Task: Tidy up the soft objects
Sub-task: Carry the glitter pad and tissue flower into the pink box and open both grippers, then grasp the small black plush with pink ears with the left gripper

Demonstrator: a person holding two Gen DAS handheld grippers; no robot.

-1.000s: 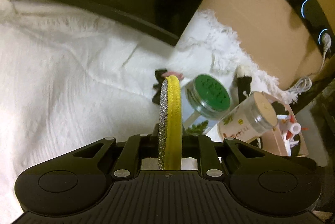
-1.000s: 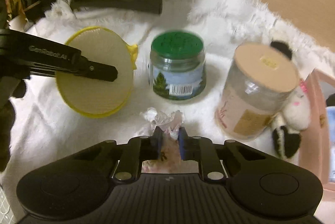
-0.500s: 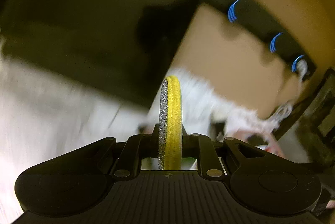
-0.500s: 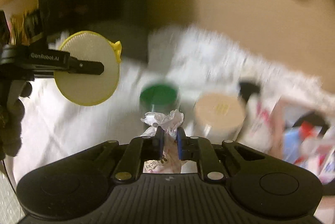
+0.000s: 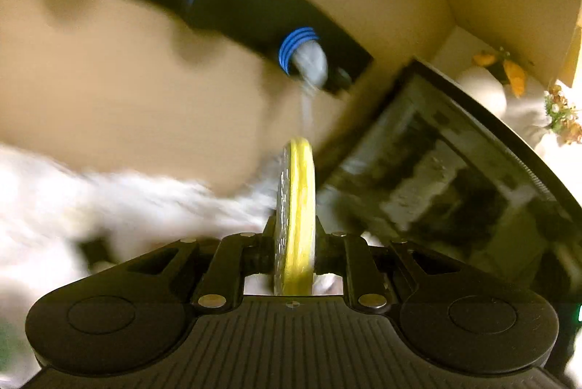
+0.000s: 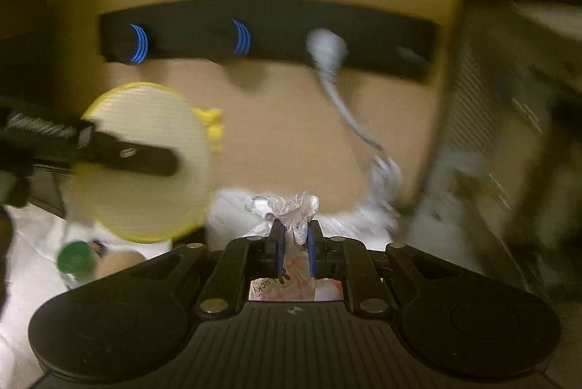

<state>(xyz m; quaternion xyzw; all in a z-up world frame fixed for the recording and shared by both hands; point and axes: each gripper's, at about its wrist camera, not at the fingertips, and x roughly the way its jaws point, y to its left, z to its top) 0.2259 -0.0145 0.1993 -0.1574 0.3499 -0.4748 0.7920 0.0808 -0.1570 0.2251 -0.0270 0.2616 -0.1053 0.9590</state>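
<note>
Up front in your left view, your left gripper (image 5: 295, 236) pinches a yellow pad (image 5: 295, 207) edge-on, raised against a black strip (image 5: 236, 10) (all blurred). Your right view shows your right gripper (image 6: 294, 245) clamped on a crinkly bag (image 6: 287, 207); the pad sits left, above a green-lidded jar (image 6: 75, 260).

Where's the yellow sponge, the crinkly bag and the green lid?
Sponge (image 6: 145, 163), right wrist view, its flat pale face.
Bag (image 6: 291, 207), right wrist view, its crumpled top above the fingers.
Green lid (image 6: 75, 256), right wrist view, its top.
</note>
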